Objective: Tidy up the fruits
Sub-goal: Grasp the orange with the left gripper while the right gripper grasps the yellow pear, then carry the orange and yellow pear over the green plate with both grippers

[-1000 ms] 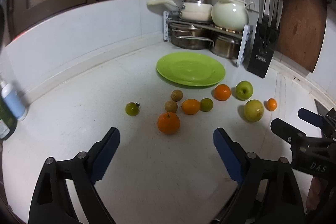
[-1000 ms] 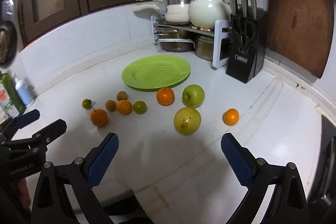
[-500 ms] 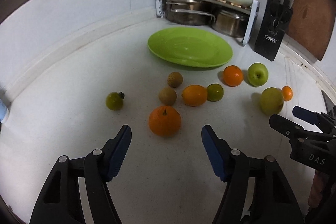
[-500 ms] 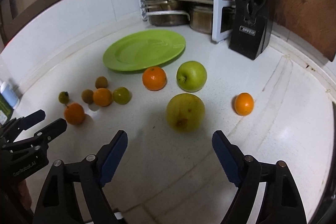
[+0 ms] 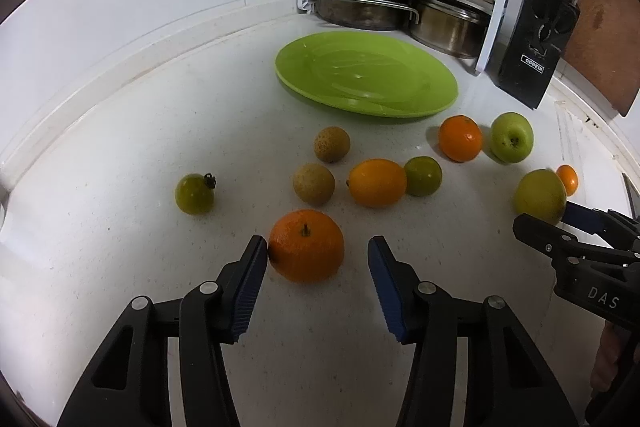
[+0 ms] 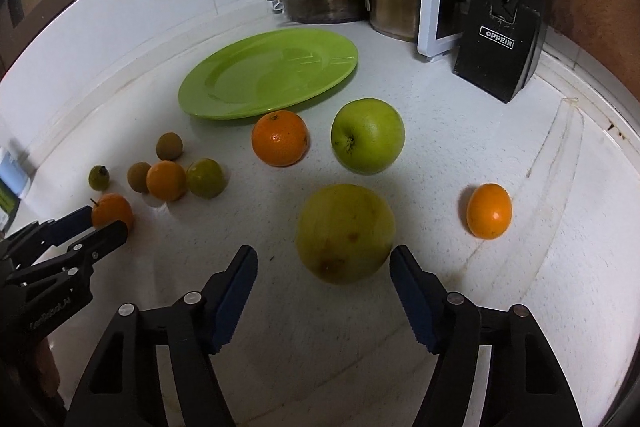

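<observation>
On the white kitchen counter (image 5: 120, 267), the green plate (image 5: 366, 75) is empty. I've brought both grippers down, jaws closing but not clamped: left gripper (image 5: 317, 253) around the stemmed orange (image 5: 306, 245), right gripper (image 6: 323, 265) around the yellow-green fruit (image 6: 345, 233)

A lime-green plate (image 5: 366, 75), orange mandarins (image 5: 306, 245), a yellow-green apple (image 6: 345, 233) and blue-padded black tools (image 5: 316, 251).

Small orange (image 5: 568, 179) sits mostly behind the yellow-green apple (image 5: 540, 195) in left wrist view, and that apple's lower right is covered by the right claw (image 5: 576, 227). Stemmed orange (image 6: 112, 211) is partly blocked by the left claw (image 6: 90, 225) in right wrist view. Bottle (image 6: 12, 183) at left edge is cut off, label too blurry to read; knife block (image 6: 500, 27) handles cropped at top.
</observation>
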{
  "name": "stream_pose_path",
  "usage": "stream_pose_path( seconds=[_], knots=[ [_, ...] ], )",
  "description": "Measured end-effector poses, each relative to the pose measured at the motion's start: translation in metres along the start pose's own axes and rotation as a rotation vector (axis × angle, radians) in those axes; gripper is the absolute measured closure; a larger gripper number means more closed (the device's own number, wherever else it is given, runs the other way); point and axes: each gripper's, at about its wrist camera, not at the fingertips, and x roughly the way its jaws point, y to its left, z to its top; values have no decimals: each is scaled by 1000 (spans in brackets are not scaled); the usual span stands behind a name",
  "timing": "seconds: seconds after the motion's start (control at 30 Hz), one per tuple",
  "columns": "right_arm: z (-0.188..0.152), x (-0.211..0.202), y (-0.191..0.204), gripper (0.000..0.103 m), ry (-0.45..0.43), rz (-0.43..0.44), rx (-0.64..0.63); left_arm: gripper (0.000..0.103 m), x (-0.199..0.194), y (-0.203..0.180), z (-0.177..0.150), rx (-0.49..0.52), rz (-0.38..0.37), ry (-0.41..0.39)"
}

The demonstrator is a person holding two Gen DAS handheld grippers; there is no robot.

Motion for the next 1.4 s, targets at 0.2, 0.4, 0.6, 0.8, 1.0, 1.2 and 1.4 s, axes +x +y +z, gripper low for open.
stream_pose_path(
  seconds=[0.2, 0.4, 0.6, 0.8, 1.0, 1.2, 1.4],
  knots=[
    [5, 5, -3, 38, 6, -3, -8, 54, 6, 0, 4, 8, 19, -5],
    [7, 7, -3, 44, 3, -19, -27, 61, 12, 1, 5, 9, 35, 4],
    [9, 8, -4, 53, 2, -38, -39, 61, 13, 4, 5, 9, 27, -1],
    [10, 7, -6, 53, 5, -35, -25, 62, 11, 5, 5, 10, 11, 6],
    [10, 4, -5, 53, 8, 0, -12, 62, 3, 4, 4, 10, -4, -6],
    [12, -7, 1, 53, -29, 20, -30, 62, -9, 3, 6, 15, -8, -31],
    [20, -20, 4, 53, -75, 44, -47, 62, -22, 0, 19, 26, -16, -86]
  ],
)
